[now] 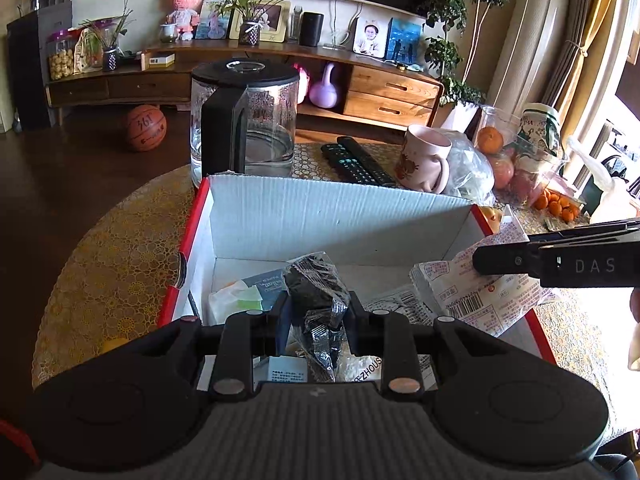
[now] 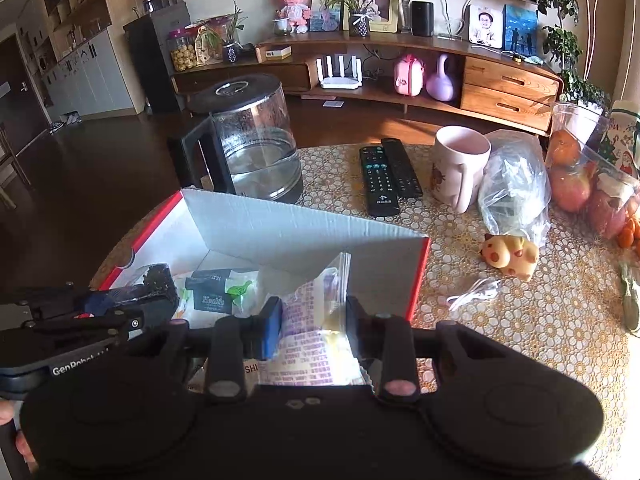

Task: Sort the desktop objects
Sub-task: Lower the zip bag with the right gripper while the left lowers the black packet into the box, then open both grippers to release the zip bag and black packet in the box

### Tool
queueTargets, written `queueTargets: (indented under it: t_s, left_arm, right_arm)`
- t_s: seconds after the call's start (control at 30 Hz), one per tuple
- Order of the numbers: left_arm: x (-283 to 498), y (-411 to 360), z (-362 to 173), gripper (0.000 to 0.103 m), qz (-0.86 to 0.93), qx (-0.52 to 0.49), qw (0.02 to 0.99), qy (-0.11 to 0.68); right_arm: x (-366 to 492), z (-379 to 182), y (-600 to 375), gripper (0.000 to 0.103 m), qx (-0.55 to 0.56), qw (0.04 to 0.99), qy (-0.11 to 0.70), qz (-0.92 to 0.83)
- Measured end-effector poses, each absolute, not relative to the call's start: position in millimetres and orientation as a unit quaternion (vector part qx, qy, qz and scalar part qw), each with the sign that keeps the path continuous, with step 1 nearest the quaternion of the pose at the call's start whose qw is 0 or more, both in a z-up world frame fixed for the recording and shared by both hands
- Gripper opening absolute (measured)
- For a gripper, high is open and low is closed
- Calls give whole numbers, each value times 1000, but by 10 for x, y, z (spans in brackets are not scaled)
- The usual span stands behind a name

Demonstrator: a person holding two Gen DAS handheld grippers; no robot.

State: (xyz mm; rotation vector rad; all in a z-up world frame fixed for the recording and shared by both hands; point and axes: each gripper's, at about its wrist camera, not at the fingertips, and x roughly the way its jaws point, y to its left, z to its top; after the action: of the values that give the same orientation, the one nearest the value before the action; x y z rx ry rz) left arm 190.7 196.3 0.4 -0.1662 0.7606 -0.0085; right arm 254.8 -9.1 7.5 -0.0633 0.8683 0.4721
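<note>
A red-edged white cardboard box (image 1: 280, 216) (image 2: 288, 228) sits on the table and holds several packets. My left gripper (image 1: 318, 312) hangs over the box, shut on a black crinkly plastic packet (image 1: 316, 292). My right gripper (image 2: 314, 320) is over the box's right side, shut on a white packet with pink print (image 2: 316, 320), which also shows in the left wrist view (image 1: 472, 284). A green and white sachet (image 2: 224, 292) lies inside the box.
A glass kettle (image 2: 256, 140) stands behind the box. Two remotes (image 2: 388, 176), a pink mug (image 2: 460, 164), a clear plastic bag (image 2: 512, 192), a yellow animal toy (image 2: 510, 254), a white cable (image 2: 476, 292) and bagged fruit (image 2: 576, 176) lie to the right.
</note>
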Motion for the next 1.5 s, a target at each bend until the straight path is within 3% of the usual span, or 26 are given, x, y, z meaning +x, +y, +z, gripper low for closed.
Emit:
queueTargets:
  t_s: [0.57,1.0,1.13,1.37,1.5]
  left_arm:
    - [2079,2067,-308,26,35,-85,916,390]
    - [2123,2039,-533,26,24,-102,898,427]
    - [2133,2047,-532,26,24,-105,895,433]
    - [2124,2062,-527,26,33,-122,891,436]
    - [2114,2059,-507,26,35,-123,890,438]
  right_arm:
    - [2672,-369,197,33,-13,856,449,257]
    - [2660,-393,183,36,-32,853,451,262]
    - [2643,-378,158,41,-39,848,456,267]
    - [2600,-319,47,63,-39,848,457,265]
    - [2556,-222,-33,65,-26,846,454,277]
